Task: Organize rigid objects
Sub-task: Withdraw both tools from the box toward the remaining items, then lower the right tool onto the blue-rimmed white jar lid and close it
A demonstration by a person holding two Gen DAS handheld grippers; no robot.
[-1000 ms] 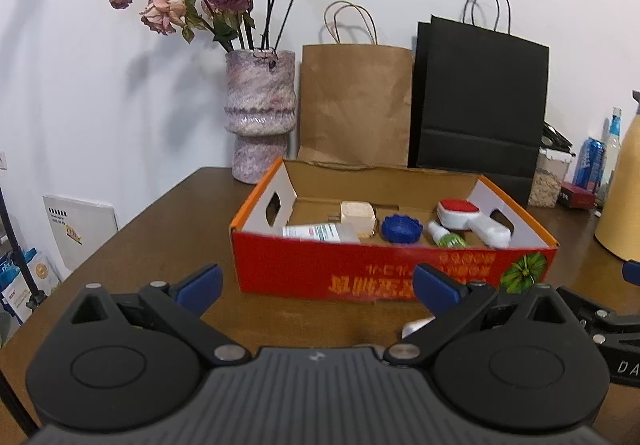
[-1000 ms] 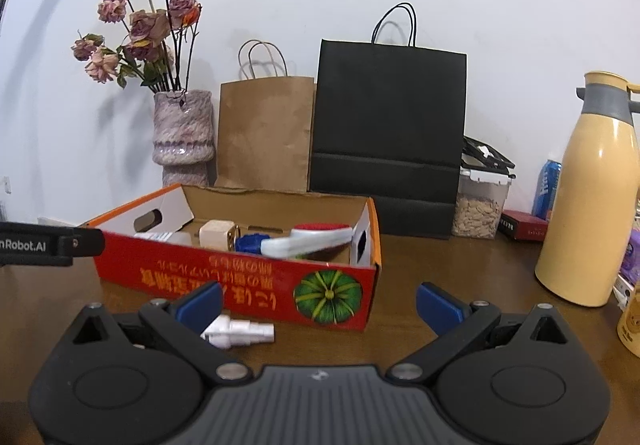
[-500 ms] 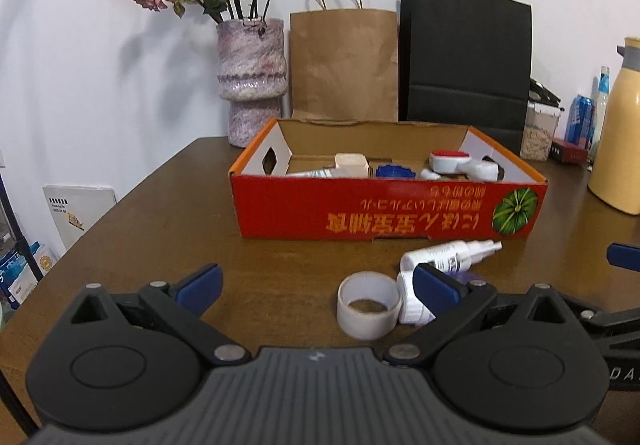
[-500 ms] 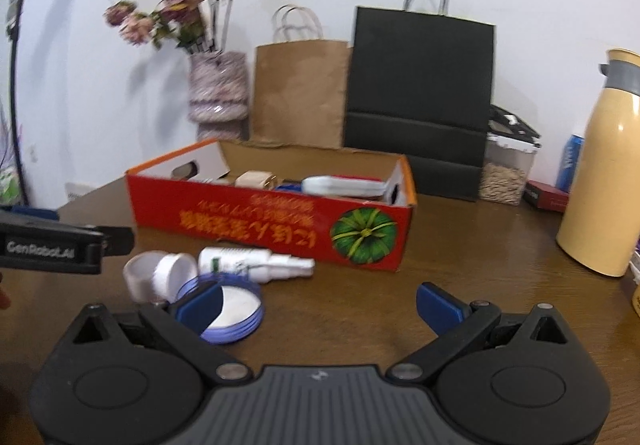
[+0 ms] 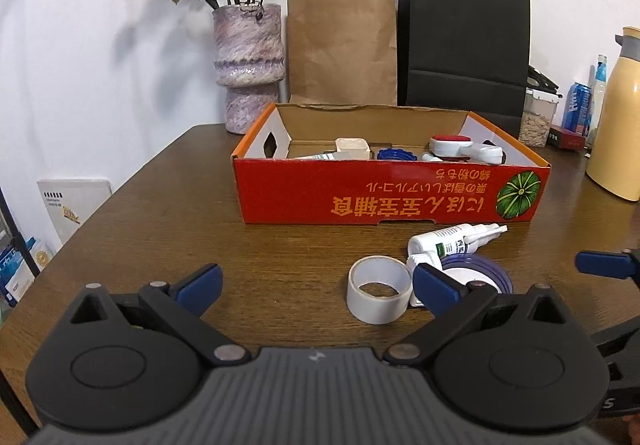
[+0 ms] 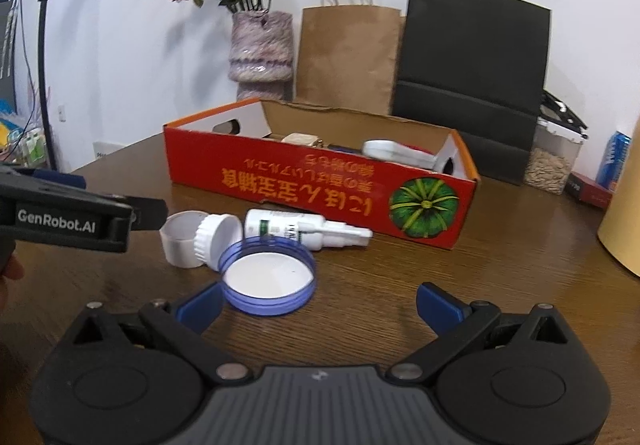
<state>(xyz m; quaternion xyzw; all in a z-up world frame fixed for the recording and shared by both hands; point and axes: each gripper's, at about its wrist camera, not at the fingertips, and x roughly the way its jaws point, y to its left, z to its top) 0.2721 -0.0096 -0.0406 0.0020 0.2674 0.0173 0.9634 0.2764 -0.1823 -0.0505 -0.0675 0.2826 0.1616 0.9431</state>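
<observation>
Left wrist view shows the left gripper point(image 5: 316, 283) spread wide and empty above the table point(image 5: 160, 229). Right gripper point(image 6: 320, 303) is equally wide, empty; tape roll point(image 5: 379, 290), blue lid point(image 6: 269, 276) and white bottle point(image 6: 306, 230) lie before the red box point(image 5: 392, 193).

Bright, even indoor light; fisheye bends edges, right view slightly blurred.

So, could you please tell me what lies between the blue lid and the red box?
In the right wrist view, a white spray bottle lies on its side between the blue lid and the red box, nozzle pointing right, on the wooden table.
</observation>
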